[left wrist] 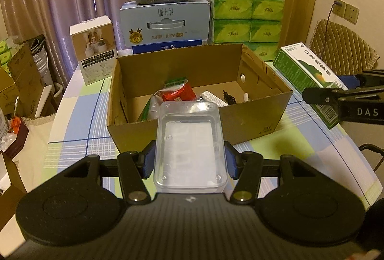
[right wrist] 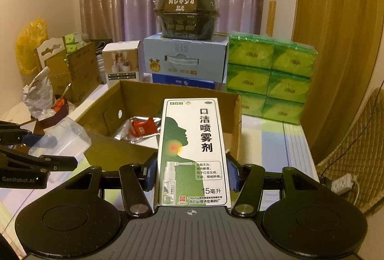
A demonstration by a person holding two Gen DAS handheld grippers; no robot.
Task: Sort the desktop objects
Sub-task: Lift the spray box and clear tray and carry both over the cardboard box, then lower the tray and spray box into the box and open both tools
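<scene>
In the left wrist view, a clear plastic case (left wrist: 190,147) is clamped between the blue pads of the left gripper (left wrist: 189,161) and is held in the air just in front of the near wall of the cardboard box (left wrist: 252,120), which stands on the checked tablecloth (left wrist: 79,120) toward the table's far edge. A red packet (left wrist: 177,93) and other small items are already seen lying inside the box. The right gripper (left wrist: 345,103) enters from the right edge with a green and white carton (left wrist: 307,67).

In the right wrist view, that spray carton (right wrist: 193,151) is gripped by its long sides in the right gripper (right wrist: 192,174), raised before the box's near right corner (right wrist: 236,120). The left gripper (right wrist: 45,154) and its case (right wrist: 63,137) are seen at the left, short of the box wall.

The carrying step is judged to be in hand, with both items gathered. Next, each item needs to be lifted over the rim, lowered into bare floor space and released.
</scene>
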